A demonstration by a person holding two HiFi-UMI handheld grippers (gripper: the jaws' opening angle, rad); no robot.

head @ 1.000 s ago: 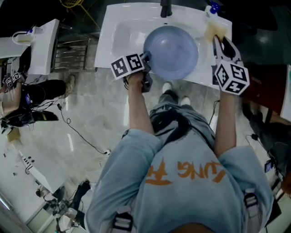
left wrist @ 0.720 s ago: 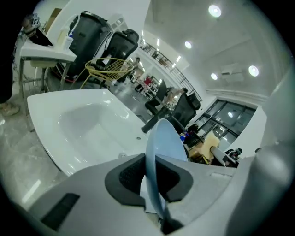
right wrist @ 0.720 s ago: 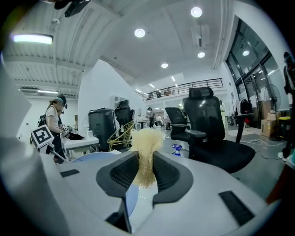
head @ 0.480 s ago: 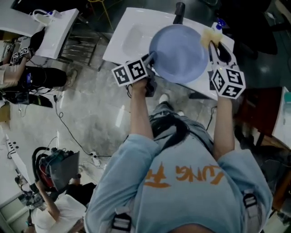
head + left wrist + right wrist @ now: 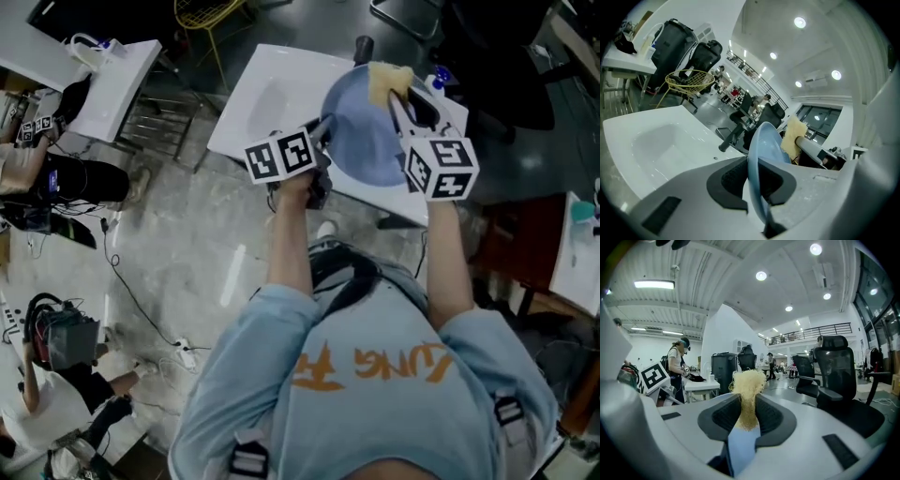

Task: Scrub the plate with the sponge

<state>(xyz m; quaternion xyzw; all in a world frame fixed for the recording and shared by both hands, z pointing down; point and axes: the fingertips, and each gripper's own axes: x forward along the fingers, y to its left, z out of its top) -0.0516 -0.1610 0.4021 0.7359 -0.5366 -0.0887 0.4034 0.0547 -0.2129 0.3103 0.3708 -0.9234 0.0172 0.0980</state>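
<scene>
Left tool (image 5: 323, 128) grips blue plate (image 5: 361, 145); right tool (image 5: 401, 94) pinches yellow sponge (image 5: 386, 79), seemingly touching.

Industrial lab hall, office chairs (image 5: 836, 369), mezzanine (image 5: 811, 331)

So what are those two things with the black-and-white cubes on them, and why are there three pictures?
Those are two hand-held grippers, like big tongs; a person holds one in each hand. The cubes are part of them. The head view comes from a camera on the person's head, looking down. The two gripper views come from cameras riding on each gripper, looking along its jaws. Below is a white sink with a black tap. The left gripper pinches the rim of a blue plate, held up over the sink. The right gripper pinches a yellow sponge, up by the plate's far edge.
</scene>
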